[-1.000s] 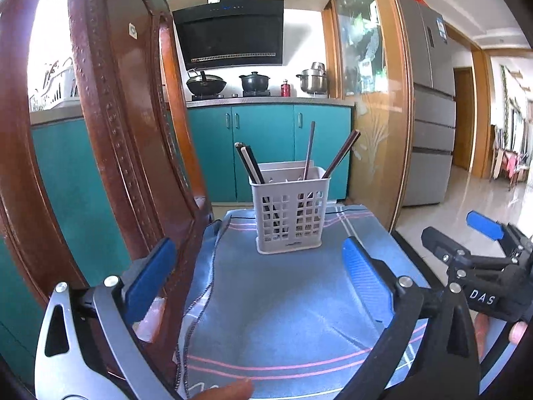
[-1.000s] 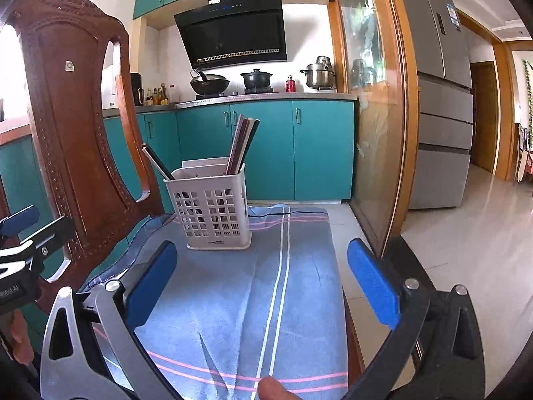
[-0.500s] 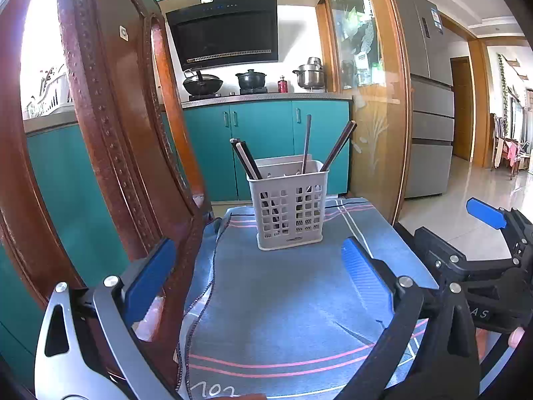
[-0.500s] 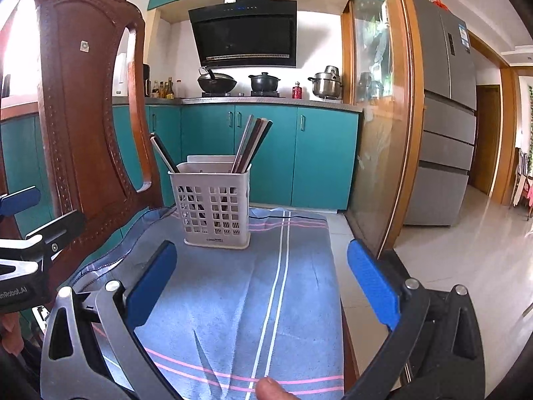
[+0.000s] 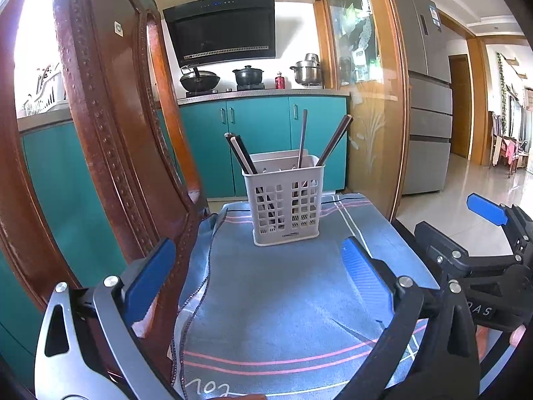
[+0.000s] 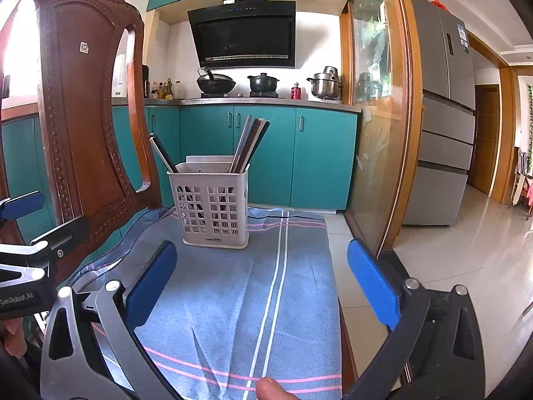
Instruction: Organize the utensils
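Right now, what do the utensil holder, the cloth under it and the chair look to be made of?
Utensil holder: likely matte white moulded plastic, with a square-holed grid. Cloth: woven blue fabric with stripes, creased, edge fraying. Chair: glossy reddish-brown carved wood, apparently varnished.

White lattice basket (image 5: 285, 206); dark brown chopsticks (image 6: 249, 144); blue cloth (image 6: 233, 300), pink and white stripes; teal cabinets (image 6: 266, 153); reddish-brown chair (image 6: 90, 106).

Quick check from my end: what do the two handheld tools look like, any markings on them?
Both match: the left tool and right tool have blue ribbed pads on black arms, grey metal linkage plates and silver pivot bolts. White lettering reads "GenRobot.AI" on the left tool's body; the right's shows only "DAS". No cables or sleeves visible.
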Motion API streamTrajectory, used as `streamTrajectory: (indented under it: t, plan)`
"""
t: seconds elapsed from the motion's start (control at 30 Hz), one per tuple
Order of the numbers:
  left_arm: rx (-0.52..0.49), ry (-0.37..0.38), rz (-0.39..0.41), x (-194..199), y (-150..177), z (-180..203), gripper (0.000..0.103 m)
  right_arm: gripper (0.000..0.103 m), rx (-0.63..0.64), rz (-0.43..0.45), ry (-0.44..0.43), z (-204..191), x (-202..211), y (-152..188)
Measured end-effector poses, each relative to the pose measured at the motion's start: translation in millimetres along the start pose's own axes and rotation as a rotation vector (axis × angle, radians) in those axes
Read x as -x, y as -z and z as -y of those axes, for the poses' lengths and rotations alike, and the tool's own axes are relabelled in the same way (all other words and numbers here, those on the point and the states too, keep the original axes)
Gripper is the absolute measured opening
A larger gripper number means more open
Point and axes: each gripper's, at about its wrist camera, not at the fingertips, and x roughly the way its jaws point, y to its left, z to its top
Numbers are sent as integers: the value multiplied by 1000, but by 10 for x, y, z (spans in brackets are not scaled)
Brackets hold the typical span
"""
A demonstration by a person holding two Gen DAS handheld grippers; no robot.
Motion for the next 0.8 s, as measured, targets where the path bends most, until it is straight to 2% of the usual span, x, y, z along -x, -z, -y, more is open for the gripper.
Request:
streamTrajectory:
  t: [0.8]
  plan:
    - [12, 13, -9, 11, 14, 31, 99, 100, 36, -5, 9, -109, -26, 17]
